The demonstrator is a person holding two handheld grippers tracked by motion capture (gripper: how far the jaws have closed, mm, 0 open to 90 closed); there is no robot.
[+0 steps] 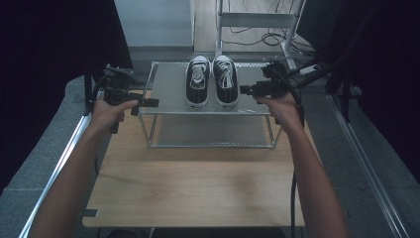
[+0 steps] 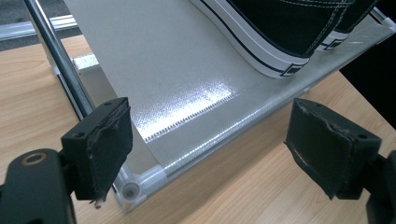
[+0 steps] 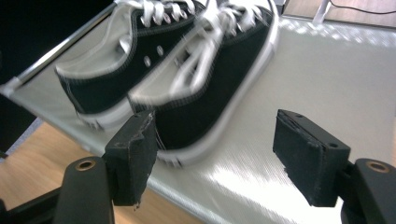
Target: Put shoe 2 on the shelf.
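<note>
On the counter: counter [image 1: 198, 183] carries a two-tier rack [image 1: 163, 94] set toward its far edge; I judge the near boards are left bare so my forearms have room to come in.
Rack: metal frame with a pale mesh top shelf [image 2: 154, 70] and a lower shelf under it; the shelf puts the shoes up where level fingers can meet them from the sides.
Shoes: a black-and-white pair stands side by side at the shelf's middle, heels toward me, toes away; left shoe [image 1: 198, 82] and right shoe [image 1: 225, 82] are just beside each other, which I read as a tidy parked pair.
Left gripper: left gripper [image 1: 146, 102] sits at the shelf's near left corner, near the rail but, as far as I can tell, not touching it; its fingers [image 2: 100, 149] stand well apart with nothing between them but the shelf corner behind. I take it as waiting, clear of the shoes.
Right gripper: right gripper [image 1: 243, 89] comes in level from the right, aimed at the right shoe's heel; its fingers [image 3: 133, 154] are apart with nothing clamped, the heel [image 3: 187, 135] near the one finger, contact unclear through blur.
Why so: heel-side approach gives firm sole and canvas to pinch.
</note>
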